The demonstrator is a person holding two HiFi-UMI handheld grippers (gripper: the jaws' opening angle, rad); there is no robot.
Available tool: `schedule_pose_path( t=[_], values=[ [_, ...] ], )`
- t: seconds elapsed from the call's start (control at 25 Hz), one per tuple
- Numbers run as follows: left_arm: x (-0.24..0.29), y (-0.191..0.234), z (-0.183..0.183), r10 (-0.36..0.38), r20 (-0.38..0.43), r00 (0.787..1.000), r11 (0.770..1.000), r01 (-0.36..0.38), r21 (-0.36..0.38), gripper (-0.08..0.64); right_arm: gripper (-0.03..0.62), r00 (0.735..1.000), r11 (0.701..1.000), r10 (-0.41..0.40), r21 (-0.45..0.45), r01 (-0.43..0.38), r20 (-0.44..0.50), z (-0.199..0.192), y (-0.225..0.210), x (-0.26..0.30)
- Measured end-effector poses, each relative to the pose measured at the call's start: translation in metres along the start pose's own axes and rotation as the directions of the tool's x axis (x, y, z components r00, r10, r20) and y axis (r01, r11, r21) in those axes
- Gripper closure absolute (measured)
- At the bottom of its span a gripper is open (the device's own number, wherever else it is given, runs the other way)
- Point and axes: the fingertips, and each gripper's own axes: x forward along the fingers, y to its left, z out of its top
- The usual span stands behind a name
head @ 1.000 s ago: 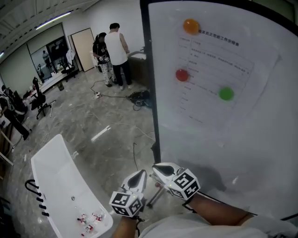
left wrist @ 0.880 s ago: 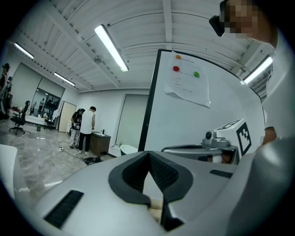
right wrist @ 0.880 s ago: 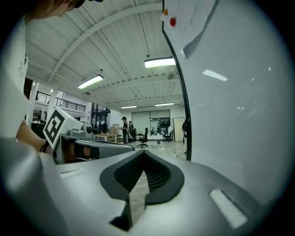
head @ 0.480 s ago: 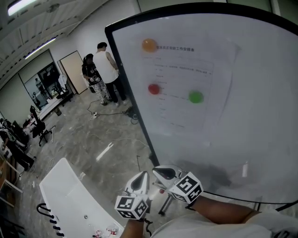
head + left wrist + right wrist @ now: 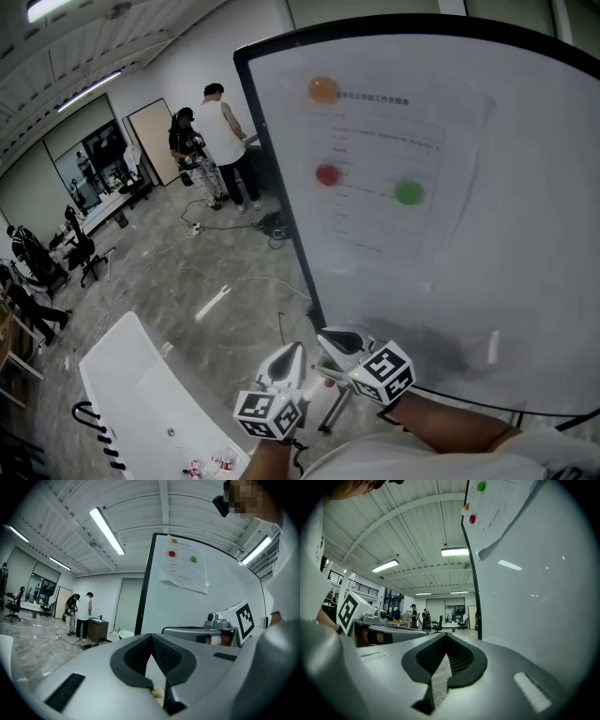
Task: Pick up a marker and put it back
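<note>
No marker shows clearly in any view. A large whiteboard (image 5: 525, 281) stands upright in front of me, with a printed sheet (image 5: 394, 169) pinned by an orange magnet (image 5: 322, 90), a red magnet (image 5: 327, 174) and a green magnet (image 5: 408, 193). My left gripper (image 5: 292, 352) and right gripper (image 5: 330, 336) are held side by side low in the head view, near the board's lower left corner. Both point at the board. The left gripper (image 5: 152, 637) is shut with nothing in it, and so is the right gripper (image 5: 445, 637).
A long white tray (image 5: 131, 375) stands on the floor at lower left, with small red-and-white items (image 5: 202, 464) at its near end. The board's stand leg (image 5: 333, 408) is below the grippers. Two people (image 5: 211, 141) stand far back by a counter, with cables (image 5: 272, 225) on the floor.
The head view has swung: one second ago it looked lower, with the tray fuller in view, and the board has since slid slightly right. Both grippers stay shut and close together.
</note>
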Motion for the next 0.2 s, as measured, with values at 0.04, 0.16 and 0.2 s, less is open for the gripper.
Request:
schedule_pose_path(
  t=[0.04, 0.16, 0.2],
  values=[
    [-0.0005, 0.0008, 0.0004, 0.001, 0.001, 1.0, 1.0, -0.001, -0.002, 0.558, 0.591, 1.0, 1.0, -0.001, 0.001, 0.001, 0.002, 0.001, -0.0001, 0.0002],
    [-0.0025, 0.0048, 0.0017, 0.008, 0.004, 1.0, 1.0, -0.008, -0.001, 0.558, 0.591, 1.0, 1.0, -0.002, -0.006, 0.002, 0.005, 0.0039, 0.002, 0.0019],
    [-0.0032, 0.0062, 0.0019, 0.011, 0.004, 1.0, 1.0, -0.011, -0.002, 0.558, 0.591, 1.0, 1.0, -0.001, -0.008, 0.001, 0.005, 0.0046, 0.0031, 0.0026]
  ],
)
